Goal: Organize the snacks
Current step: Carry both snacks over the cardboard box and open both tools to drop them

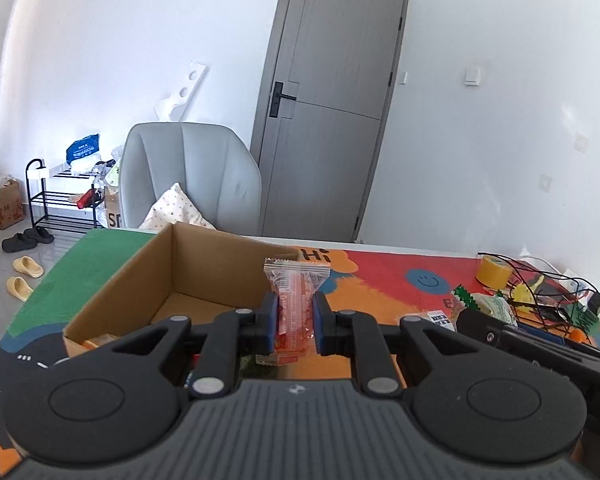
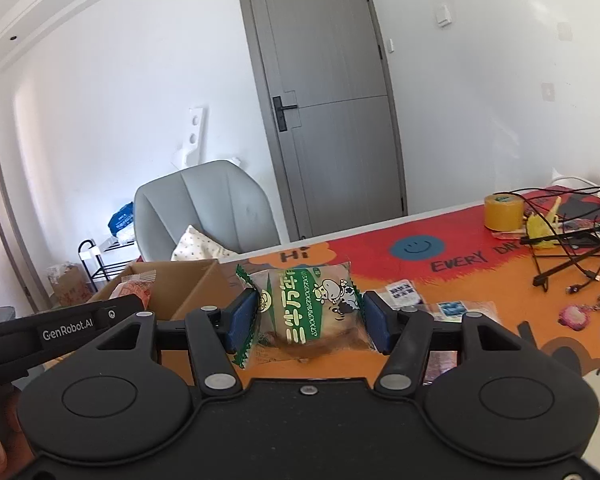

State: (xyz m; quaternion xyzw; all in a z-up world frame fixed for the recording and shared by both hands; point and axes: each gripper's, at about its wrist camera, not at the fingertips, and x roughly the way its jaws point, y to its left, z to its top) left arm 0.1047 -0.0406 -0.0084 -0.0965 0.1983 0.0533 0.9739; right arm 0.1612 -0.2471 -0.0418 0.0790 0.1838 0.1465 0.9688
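The left tongs (image 1: 294, 322) are clenched on an orange snack packet (image 1: 296, 304), pinching it across its narrow middle so it stands upright between the blue pads, its crimped top edge pointing up. They hold it just above the near right corner of the open cardboard box (image 1: 188, 264), which sits on the left part of the colourful surface (image 1: 380, 276). That position suggests the packet is about to be lowered into the box. Something orange already lies in the box's near left corner, though what it is cannot be made out.

The right tongs (image 2: 310, 316) grip a green-and-white bread packet (image 2: 306, 312) by its two sides, lifted clear of the surface and held flat-faced to the camera. The wide hold spans the soft bun without crushing it. From this view the box (image 2: 180, 284) lies to the left, with the orange packet (image 2: 134, 292) visible over it, so the bread seems to be waiting its turn.

Two small snack packs (image 2: 400, 294) lie on the surface just beyond the right tongs, apparently not yet sorted. Far right, a tape roll (image 2: 502, 212) and tangled cables (image 2: 572, 236) sit well apart from the box.
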